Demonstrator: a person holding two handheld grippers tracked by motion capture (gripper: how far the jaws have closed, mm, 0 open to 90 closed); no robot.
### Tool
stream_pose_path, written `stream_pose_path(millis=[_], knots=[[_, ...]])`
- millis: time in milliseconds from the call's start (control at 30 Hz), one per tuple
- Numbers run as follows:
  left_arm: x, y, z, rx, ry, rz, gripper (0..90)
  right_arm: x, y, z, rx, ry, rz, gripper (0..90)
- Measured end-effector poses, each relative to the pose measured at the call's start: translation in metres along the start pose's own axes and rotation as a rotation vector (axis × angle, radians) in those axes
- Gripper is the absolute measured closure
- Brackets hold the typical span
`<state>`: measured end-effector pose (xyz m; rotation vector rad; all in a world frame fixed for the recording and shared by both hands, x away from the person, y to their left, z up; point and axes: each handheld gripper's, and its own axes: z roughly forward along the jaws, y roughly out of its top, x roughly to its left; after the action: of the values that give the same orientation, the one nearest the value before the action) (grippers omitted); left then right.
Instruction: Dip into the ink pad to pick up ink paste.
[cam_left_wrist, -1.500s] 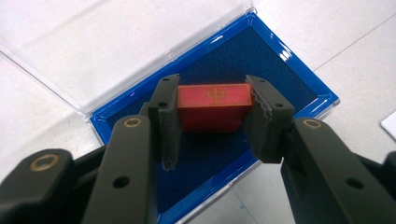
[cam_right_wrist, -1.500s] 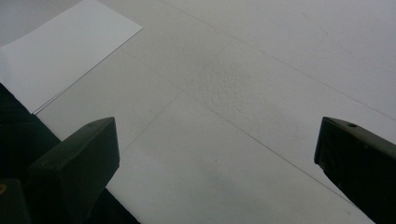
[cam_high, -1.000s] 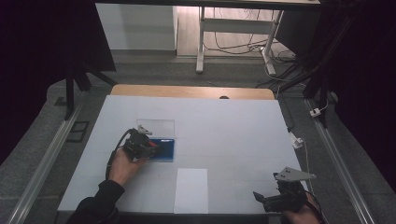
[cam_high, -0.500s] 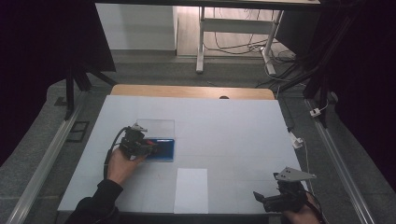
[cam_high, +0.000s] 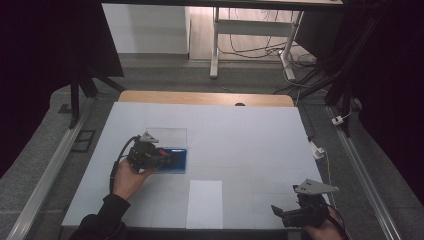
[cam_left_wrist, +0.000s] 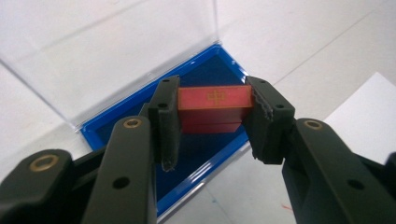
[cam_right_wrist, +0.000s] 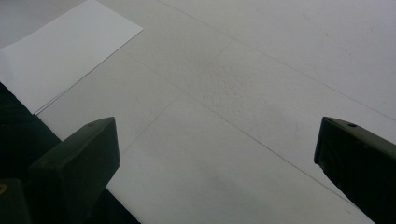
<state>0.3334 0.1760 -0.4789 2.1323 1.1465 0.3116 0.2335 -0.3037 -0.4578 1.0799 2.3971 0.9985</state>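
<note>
Left gripper view, item one: blue tray (cam_left_wrist: 116, 126) of a shallow case, lying flat on the white table (cam_left_wrist: 327, 42), its clear lid (cam_left_wrist: 107, 51) swung open and standing back from the far edge. Contents of tray beneath the jaws: dark blue floor, nothing else discernible. Item two: red card deck (cam_left_wrist: 214, 105), a thin rectangular stack with a small gold mark on its top face, clamped at its two short ends between the pads of the left gripper (cam_left_wrist: 212, 116); held directly above the tray, whether touching the floor or just clear of it cannot be told. Jaws clenched on the deck, one pad at each end, top face left bare between them.

High view: left gripper (cam_high: 167, 159) in the left hand (cam_high: 127, 177), over the near-left part of the table (cam_high: 250, 130), tips at the blue tray (cam_high: 177, 162); clear lid (cam_high: 167, 135) just behind. White sheet (cam_high: 205, 202) flat near the front edge, well apart from the tray. Right gripper (cam_high: 280, 214) at the front right corner, well apart from tray and deck.

Right gripper view: right gripper (cam_right_wrist: 217, 154) with jaws spread wide, nothing between them, bare table (cam_right_wrist: 257, 84) below; corner of white sheet (cam_right_wrist: 60, 56) at upper left.
</note>
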Motion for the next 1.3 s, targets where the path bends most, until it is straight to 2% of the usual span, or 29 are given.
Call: stream_pose_path(millis=[133, 267, 700, 1300], knots=[[-0.006, 0.001, -0.004, -0.007, -0.011, 0.021, 58.2, -0.001, 0.0, 0.0, -0.001, 0.001, 0.004, 0.3], [-0.009, 0.001, -0.007, -0.015, -0.047, 0.015, 58.2, 0.0, 0.0, 0.0, -0.002, 0.0, 0.002, 0.3], [-0.023, 0.005, -0.014, -0.026, -0.077, 0.056, 58.2, 0.0, 0.0, 0.0, -0.002, 0.0, 0.002, 0.3], [-0.049, 0.013, -0.018, -0.023, -0.141, 0.132, 58.3, 0.0, 0.0, 0.0, -0.001, 0.001, 0.001, 0.3]])
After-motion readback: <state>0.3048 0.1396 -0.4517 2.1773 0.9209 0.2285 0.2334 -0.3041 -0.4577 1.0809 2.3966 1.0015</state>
